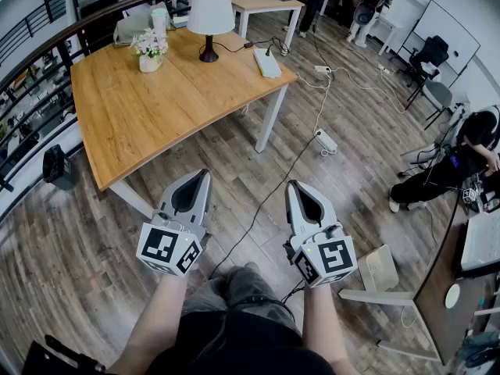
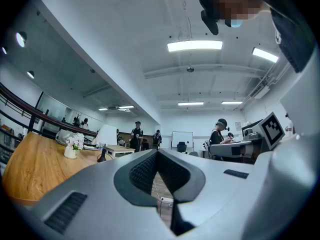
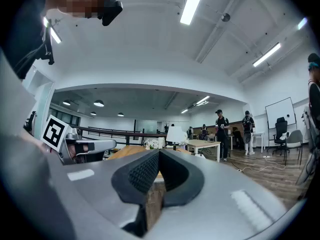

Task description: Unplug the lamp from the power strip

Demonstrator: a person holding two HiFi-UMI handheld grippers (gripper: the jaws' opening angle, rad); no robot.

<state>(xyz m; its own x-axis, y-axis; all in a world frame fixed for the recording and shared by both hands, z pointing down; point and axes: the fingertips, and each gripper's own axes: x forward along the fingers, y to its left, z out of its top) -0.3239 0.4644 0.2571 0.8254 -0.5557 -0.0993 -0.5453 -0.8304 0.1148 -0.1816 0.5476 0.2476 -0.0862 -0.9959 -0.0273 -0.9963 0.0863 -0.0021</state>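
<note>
While the lamp (image 1: 211, 14) stood upright near the far edge of the wooden tabletop (image 1: 141, 123), white shade over a dark base, a dark cord (image 1: 233, 48) ran from that base across the wood toward the white power strip (image 1: 267, 62). The strip lay close to the tabletop's right-hand corner. Whether the plug sat in it was too small to tell. A small pot of flowers (image 1: 149, 49) stood to the left of the lamp, apart from it.

Both pairs of tongs were held well short of the tabletop, over the plank floor (image 1: 94, 264), pointing roughly toward it. The left tongs (image 1: 201, 176) were closed, tips together with nothing between them. Their own view showed the ribbed pads meeting at the front (image 2: 157, 153), and the lamp (image 2: 106, 135) small in the distance to the left. The right tongs (image 1: 294, 186) were likewise closed and empty. In the right gripper view the pads touched at the tip (image 3: 159, 153), and the lamp (image 3: 176, 134) showed far ahead, just above them.

On the floor between the tongs and the tabletop a thin cable (image 1: 273, 186) ran to a second power strip (image 1: 326, 141). Farther right a person (image 1: 457, 162) sat low beside a desk.
</note>
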